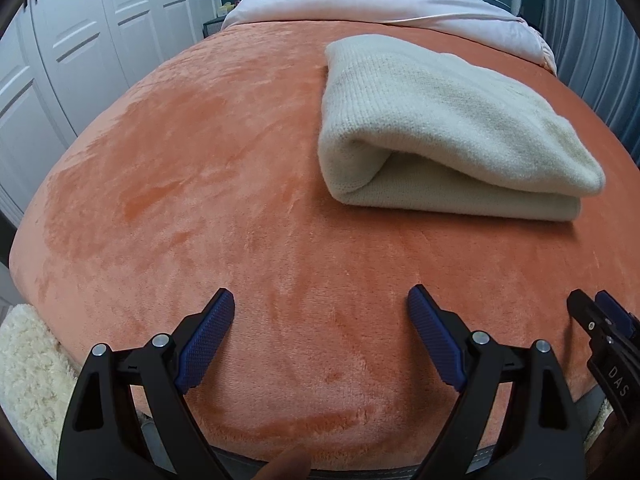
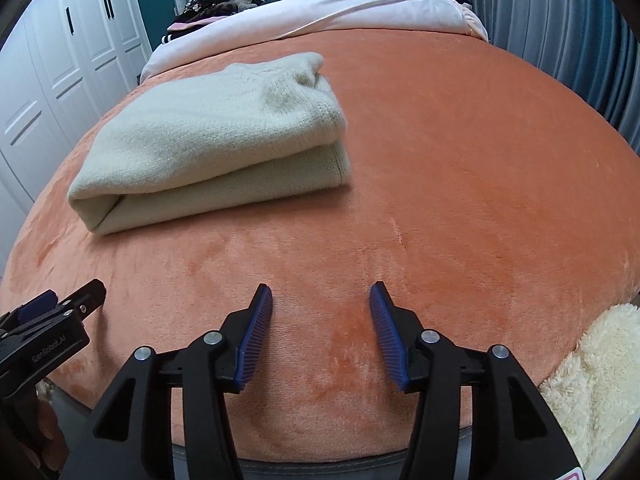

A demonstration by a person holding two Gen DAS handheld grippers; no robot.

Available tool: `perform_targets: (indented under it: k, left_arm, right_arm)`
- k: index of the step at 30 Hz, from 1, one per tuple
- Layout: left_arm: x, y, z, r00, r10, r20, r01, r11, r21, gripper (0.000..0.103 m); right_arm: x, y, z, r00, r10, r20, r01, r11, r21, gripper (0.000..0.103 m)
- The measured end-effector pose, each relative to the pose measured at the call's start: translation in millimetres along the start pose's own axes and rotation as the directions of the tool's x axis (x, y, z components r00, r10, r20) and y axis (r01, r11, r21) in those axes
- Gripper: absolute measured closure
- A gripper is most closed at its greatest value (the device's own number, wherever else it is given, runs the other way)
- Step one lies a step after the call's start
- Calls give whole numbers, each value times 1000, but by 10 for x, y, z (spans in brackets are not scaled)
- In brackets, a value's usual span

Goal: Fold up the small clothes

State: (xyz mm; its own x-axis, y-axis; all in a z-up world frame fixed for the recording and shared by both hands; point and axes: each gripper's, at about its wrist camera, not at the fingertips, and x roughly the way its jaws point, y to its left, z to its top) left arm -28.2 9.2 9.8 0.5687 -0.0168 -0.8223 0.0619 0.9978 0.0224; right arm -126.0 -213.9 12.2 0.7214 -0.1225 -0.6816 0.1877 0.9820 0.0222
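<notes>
Lying folded, the cream sweater (image 1: 448,128) hides its inner layers — both grippers' jaws gape wide, empty.

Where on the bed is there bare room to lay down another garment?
Bare orange blanket lies right of the folded cream sweater and between it and both open grippers. Crowded: the head end, with the pink duvet and clothes pile.

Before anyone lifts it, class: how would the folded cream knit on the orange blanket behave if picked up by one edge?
The cream knit would probably flop and unfold, since its thick layers lie loosely stacked. It looks soft and fuzzy, so likely grippy rather than slippery. Pushed across the plush orange blanket, it may bunch instead of sliding.
</notes>
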Motion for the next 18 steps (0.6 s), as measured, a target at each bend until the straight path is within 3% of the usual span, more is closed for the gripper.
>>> perform_targets:
  k: [18]
  left_arm:
    - [98,-11,9,1000,9,29,-10,1000,19,9]
  right_arm:
    - [58,204,-74,999,-31,23,32,999,-41,32]
